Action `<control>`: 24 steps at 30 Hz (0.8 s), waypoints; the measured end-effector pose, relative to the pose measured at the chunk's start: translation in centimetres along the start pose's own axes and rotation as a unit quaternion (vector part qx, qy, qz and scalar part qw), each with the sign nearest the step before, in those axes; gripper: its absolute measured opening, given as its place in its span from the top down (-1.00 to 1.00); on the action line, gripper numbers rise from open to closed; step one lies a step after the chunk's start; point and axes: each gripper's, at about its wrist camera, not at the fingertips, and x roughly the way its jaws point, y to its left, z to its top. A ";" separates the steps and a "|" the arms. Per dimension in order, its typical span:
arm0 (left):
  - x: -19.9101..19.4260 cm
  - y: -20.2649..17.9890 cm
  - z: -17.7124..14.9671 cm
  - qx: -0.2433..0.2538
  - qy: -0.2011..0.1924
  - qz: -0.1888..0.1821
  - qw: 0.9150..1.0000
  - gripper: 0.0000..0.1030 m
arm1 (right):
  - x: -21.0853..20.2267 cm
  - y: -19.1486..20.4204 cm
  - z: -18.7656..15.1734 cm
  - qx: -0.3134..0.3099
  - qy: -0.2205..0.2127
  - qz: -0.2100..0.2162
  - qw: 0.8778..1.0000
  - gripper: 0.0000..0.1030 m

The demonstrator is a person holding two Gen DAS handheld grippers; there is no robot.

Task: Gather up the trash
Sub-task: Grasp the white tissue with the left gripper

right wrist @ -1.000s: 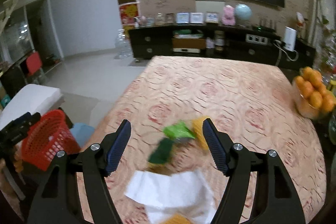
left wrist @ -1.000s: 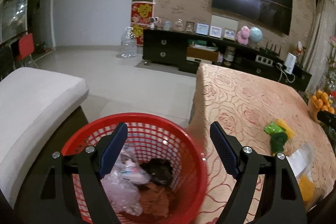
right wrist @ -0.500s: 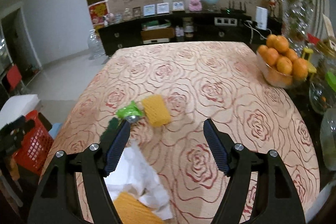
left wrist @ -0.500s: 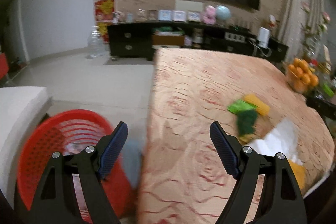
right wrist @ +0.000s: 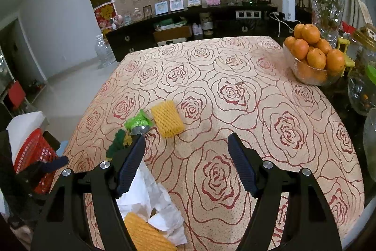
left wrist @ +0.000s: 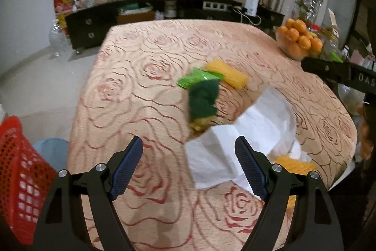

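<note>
Left view: the left gripper [left wrist: 188,167] hangs over the table [left wrist: 141,91], fingers wide apart, nothing in them. White paper [left wrist: 244,140] lies just ahead, dark green wrapper [left wrist: 203,99] and yellow foam net [left wrist: 228,73] beyond. The red basket [left wrist: 16,171] sits off the left edge. The picture is blurred; a hurried pinch could crumple paper and cloth together.

Right view: the right gripper [right wrist: 186,164] is also spread and empty, above bare cloth. A second foam net [right wrist: 145,234] rests on the paper beneath it, so lifting the paper could tip it off.
</note>
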 end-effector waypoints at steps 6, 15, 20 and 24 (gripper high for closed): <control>2.0 -0.7 0.0 -0.005 0.028 -0.018 0.999 -0.51 | 0.1 -0.2 -0.1 0.002 0.004 0.005 1.000 -0.36; 3.6 -1.8 -0.3 0.000 0.051 -0.045 0.998 -0.02 | 0.3 -0.5 -0.2 0.007 0.008 0.009 1.000 -0.36; 3.7 -2.3 -0.5 0.013 0.054 -0.050 0.997 0.54 | 0.5 -0.5 -0.3 0.008 0.012 0.011 1.000 -0.36; 3.0 -2.0 -0.2 0.006 0.048 -0.063 0.997 0.90 | 0.5 -0.5 -0.4 0.008 0.012 0.011 1.000 -0.36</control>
